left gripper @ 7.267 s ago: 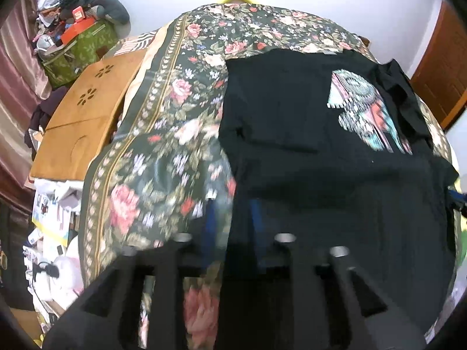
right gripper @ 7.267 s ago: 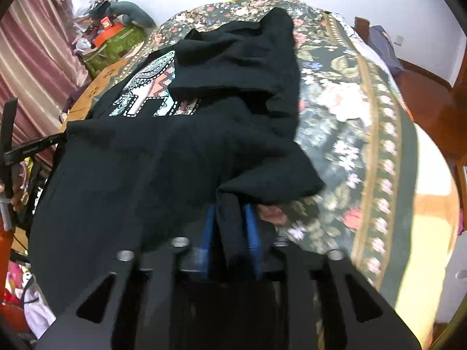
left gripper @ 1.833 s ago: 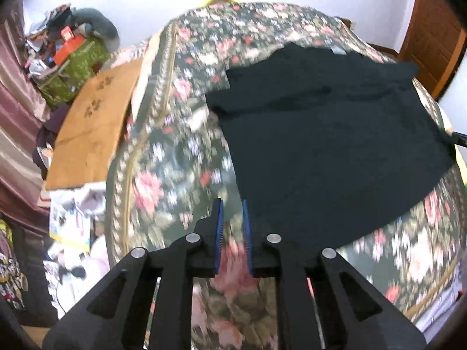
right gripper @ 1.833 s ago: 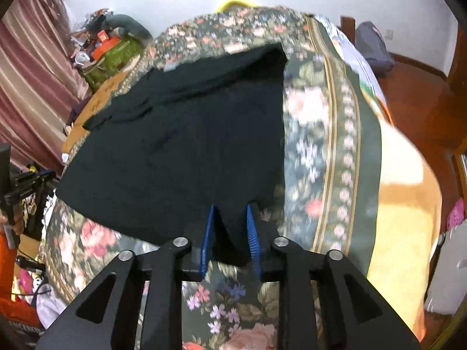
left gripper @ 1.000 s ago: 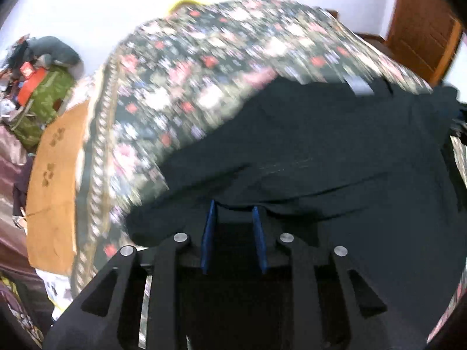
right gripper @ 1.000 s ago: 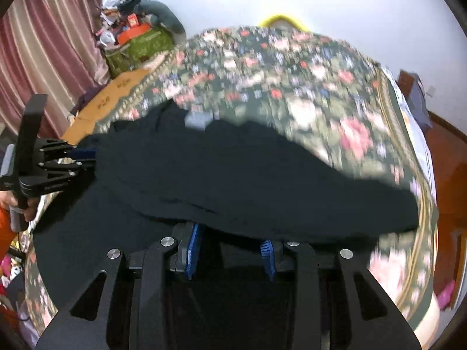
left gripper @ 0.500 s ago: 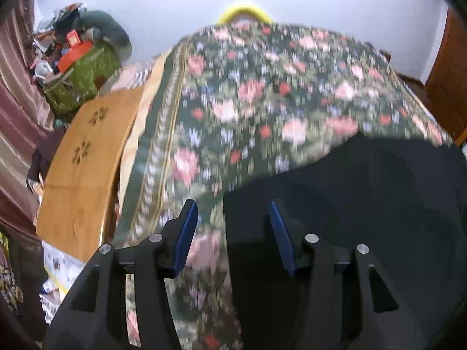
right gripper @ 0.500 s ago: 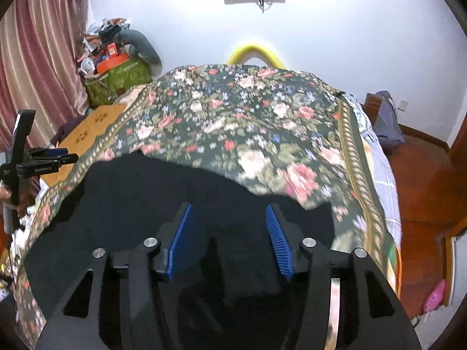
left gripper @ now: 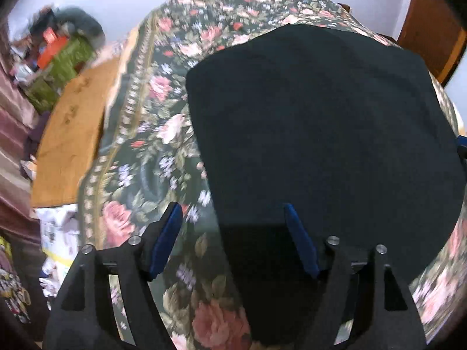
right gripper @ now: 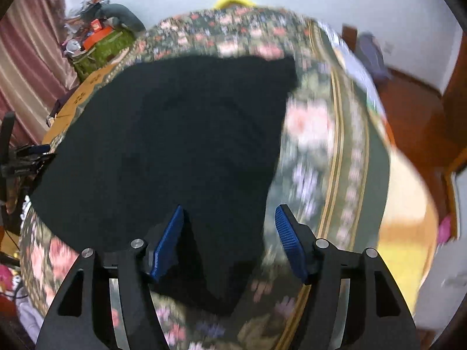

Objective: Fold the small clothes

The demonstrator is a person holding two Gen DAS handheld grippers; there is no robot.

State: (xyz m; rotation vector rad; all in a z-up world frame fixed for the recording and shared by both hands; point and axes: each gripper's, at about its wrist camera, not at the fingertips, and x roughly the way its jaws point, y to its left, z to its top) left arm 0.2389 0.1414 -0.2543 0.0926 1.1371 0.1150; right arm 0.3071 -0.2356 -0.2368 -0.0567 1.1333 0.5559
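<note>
Looking down along both grippers, we are seeing a black garment (left gripper: 315, 122) lying flat on the floral bedspread (left gripper: 163, 134) of the bed. Our left gripper (left gripper: 233, 233) is hovering over the garment's near left corner, its jaws opening and standing wide apart; the cloth edge is lying under the gap between the blue pads (left gripper: 165, 240), but neither pad is pressing on it. Our right gripper (right gripper: 229, 233) is hovering over the near right corner, where a tongue of black cloth is running down between the fingers; its jaws are also opening, apart from the fabric and clamping nothing. In the right wrist view the garment (right gripper: 175, 145) is spreading across the middle of the bedspread (right gripper: 315, 151), with the left gripper (right gripper: 43, 148) showing small at its far left edge. A wooden board (left gripper: 73, 134) is lying beside the bed on the left, with a green bag (left gripper: 58, 67) beyond it, and striped curtains (right gripper: 26, 67) are hanging further left. Both views are blurred at the edges.
</note>
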